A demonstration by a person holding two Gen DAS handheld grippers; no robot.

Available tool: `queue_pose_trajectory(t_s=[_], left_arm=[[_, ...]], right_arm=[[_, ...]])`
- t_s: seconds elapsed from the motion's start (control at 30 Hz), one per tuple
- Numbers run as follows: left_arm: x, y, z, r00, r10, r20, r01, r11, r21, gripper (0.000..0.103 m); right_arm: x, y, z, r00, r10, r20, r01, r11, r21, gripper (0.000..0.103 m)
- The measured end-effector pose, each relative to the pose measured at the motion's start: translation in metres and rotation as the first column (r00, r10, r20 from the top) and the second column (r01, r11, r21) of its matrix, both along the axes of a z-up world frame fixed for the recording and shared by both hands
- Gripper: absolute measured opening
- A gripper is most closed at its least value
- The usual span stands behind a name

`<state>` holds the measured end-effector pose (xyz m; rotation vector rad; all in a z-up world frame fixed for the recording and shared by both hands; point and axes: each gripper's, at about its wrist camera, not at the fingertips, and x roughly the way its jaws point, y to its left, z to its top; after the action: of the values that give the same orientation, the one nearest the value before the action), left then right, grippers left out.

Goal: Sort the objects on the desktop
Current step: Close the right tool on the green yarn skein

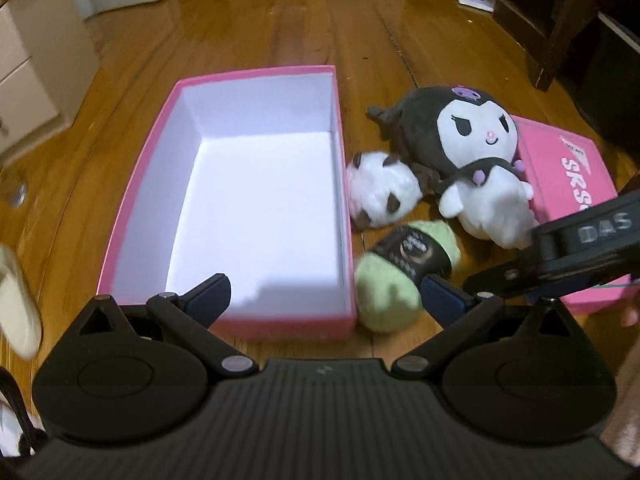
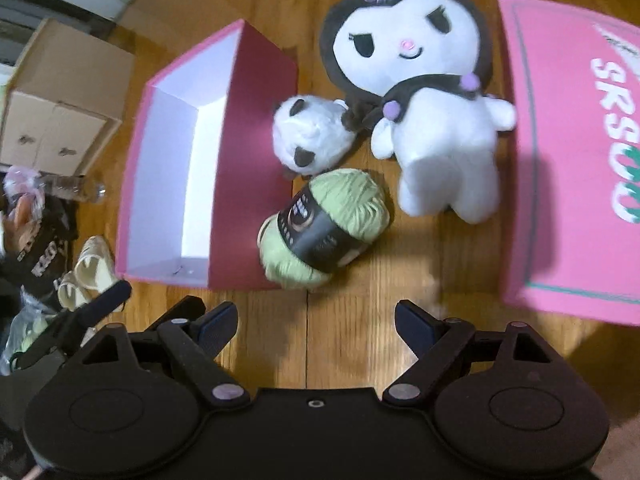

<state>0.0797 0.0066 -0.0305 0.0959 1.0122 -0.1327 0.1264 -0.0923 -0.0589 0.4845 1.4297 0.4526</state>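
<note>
Fingers (image 1: 208, 296) of both grippers spread wide above a glossy wooden floor (image 1: 280, 20), cardboard boxes (image 2: 60, 120) beyond.

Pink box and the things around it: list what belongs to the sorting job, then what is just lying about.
For the job:
- open pink box, nothing in it
- pink lid lying flat
- black-and-white plush doll
- small panda plush
- green yarn ball
- left gripper and right gripper, both open

Lying about:
- cardboard box
- plastic bottle
- beige shoes
</note>
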Motion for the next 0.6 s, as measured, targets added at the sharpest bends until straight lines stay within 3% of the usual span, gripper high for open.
queue_pose_trajectory(t_s=[0.1, 0.2, 0.37, 0.6], left_arm=[[0.014, -0.002, -0.01, 1.0, -0.019, -0.003, 0.019, 1.0, -0.013, 0.103], [0.022, 0.002, -0.022, 1.0, -0.013, -0.014, 0.012, 0.999, -0.052, 0.103], [0.032, -0.013, -0.035, 0.993, -0.114, 0.022, 0.114, 0.993, 0.018, 0.103], [0.041, -0.012, -0.043, 0.993, -0.115, 0.027, 0.115, 0.993, -0.018, 0.103]], right_arm=[[0.016, 0.007, -0.019, 0.996, -0.038, -0.079, 0.039, 0.999, 0.003, 0.089], [0.025, 0.009, -0.032, 0.991, -0.085, -0.104, 0.087, 0.996, 0.013, 0.089], [0.033, 0.015, -0.049, 0.984, -0.127, -0.128, 0.135, 0.989, 0.053, 0.089], [0.032, 0.011, -0.074, 0.96, -0.18, -0.213, 0.211, 0.969, 0.13, 0.089]])
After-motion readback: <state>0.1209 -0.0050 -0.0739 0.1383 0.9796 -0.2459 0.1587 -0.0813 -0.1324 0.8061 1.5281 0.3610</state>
